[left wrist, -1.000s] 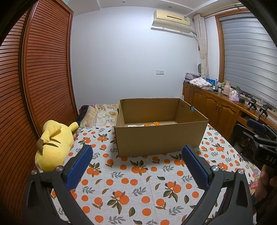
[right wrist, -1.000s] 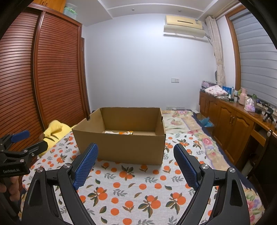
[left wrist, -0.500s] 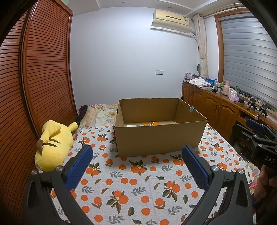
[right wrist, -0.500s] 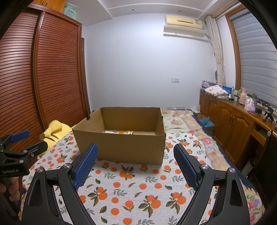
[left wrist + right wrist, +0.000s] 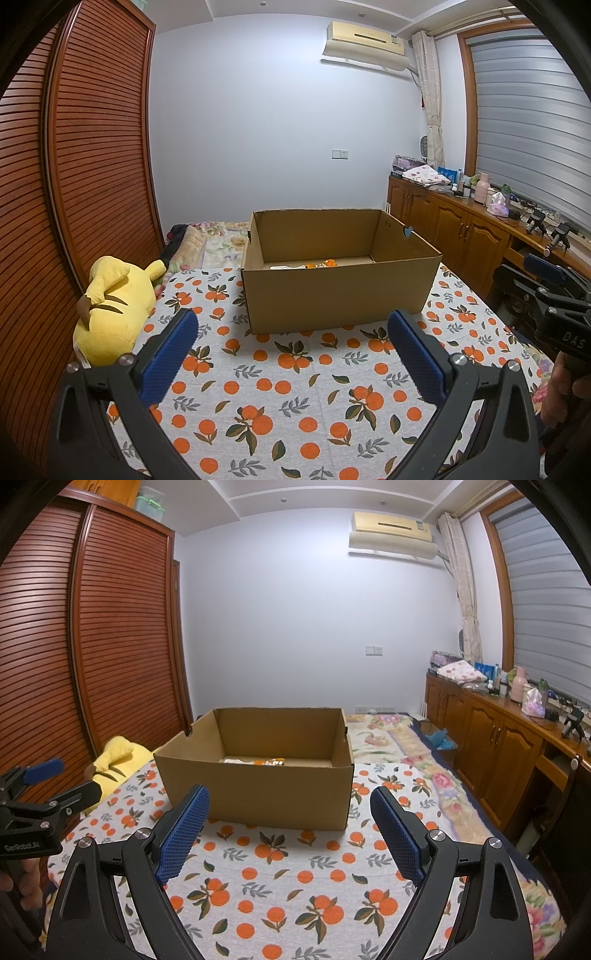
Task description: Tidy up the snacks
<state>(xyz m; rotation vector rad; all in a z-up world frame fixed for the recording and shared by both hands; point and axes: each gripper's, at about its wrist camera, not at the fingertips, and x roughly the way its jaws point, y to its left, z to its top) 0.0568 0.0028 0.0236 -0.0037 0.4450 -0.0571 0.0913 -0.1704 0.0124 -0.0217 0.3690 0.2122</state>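
Blue-padded left gripper [image 5: 291, 345] and right gripper [image 5: 290, 821] both stand wide apart, holding nothing, above the orange-print cloth [image 5: 295, 387]. Centre frame sits the cardboard box [image 5: 336, 295]; snack packets [image 5: 317, 264] lie inside. Yellow plush toy [image 5: 114, 306] lies at left.

Brown cardboard box [image 5: 340, 291] on white cloth [image 5: 295, 387] printed with oranges.
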